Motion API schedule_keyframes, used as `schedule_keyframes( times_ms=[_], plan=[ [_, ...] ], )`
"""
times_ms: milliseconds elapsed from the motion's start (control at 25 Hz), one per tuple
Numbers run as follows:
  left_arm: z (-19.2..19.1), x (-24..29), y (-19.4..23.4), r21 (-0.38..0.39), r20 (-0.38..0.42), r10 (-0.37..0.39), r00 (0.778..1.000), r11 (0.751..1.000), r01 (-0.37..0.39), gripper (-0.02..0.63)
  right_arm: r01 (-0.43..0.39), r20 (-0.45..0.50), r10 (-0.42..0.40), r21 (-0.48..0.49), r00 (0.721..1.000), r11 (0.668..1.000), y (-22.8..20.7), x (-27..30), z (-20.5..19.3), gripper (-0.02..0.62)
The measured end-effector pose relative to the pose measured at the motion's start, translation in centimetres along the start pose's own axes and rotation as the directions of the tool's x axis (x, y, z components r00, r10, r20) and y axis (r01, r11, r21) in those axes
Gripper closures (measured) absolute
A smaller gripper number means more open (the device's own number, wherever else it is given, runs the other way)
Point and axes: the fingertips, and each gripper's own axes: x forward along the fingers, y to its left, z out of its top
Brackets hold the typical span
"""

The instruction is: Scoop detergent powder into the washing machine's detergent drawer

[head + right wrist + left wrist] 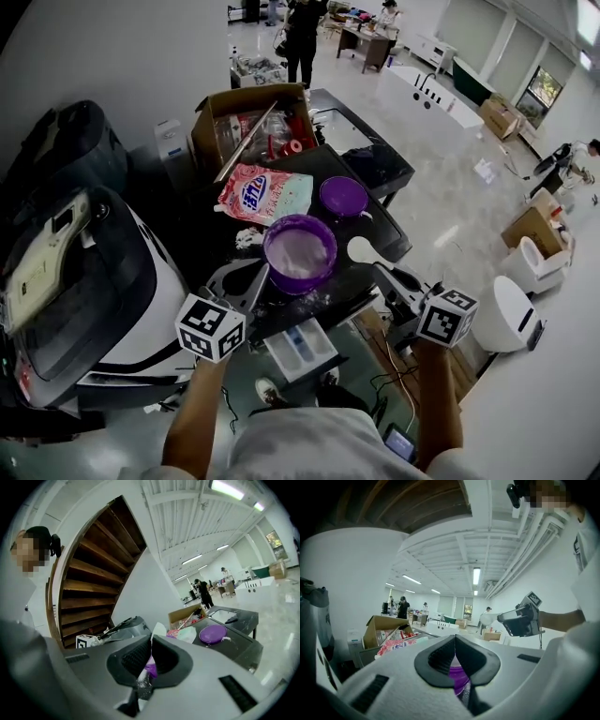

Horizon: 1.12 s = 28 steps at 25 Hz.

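now left gripper (251, 278) pinches the purple tub (300, 253) rim, right gripper (382, 272) clamps the white scoop (360, 249); best carried level to the drawer (302, 349).

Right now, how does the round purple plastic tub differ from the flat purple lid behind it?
The round purple plastic tub stands open with white powder inside; the flat purple lid lies off it on the dark table. The left gripper is shut on the tub's rim; neither gripper touches the lid. The tub is deep, the lid shallow. Both are round and purple.
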Motion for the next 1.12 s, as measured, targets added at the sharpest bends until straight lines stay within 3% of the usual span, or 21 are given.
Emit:
schedule_keyframes(
  times_ms=[320, 600, 1120],
  plan=[
    [-1.1, -1.6, -3.2, 0.03, -0.025, -0.076, 0.997, 0.997, 0.077, 0.595, 0.065, 0.036, -0.064, -0.013, 0.997, 0.998, 2.6, -5.4, -1.9, 0.594],
    [-2.5, -4.4, -7.8, 0.037, -0.048, -0.058, 0.997, 0.998, 0.059, 0.595, 0.068, 0.049, -0.068, 0.001, 0.996, 0.998, 4.0, -10.9, -4.5, 0.594],
    [-6.1, -11.8, -19.6, 0.014, -0.097, 0.023, 0.995, 1.0, -0.022, 0.595, -0.022, 0.004, 0.022, -0.043, 1.0, 0.999, 8.9, -20.6, -9.9, 0.594]
  ],
)
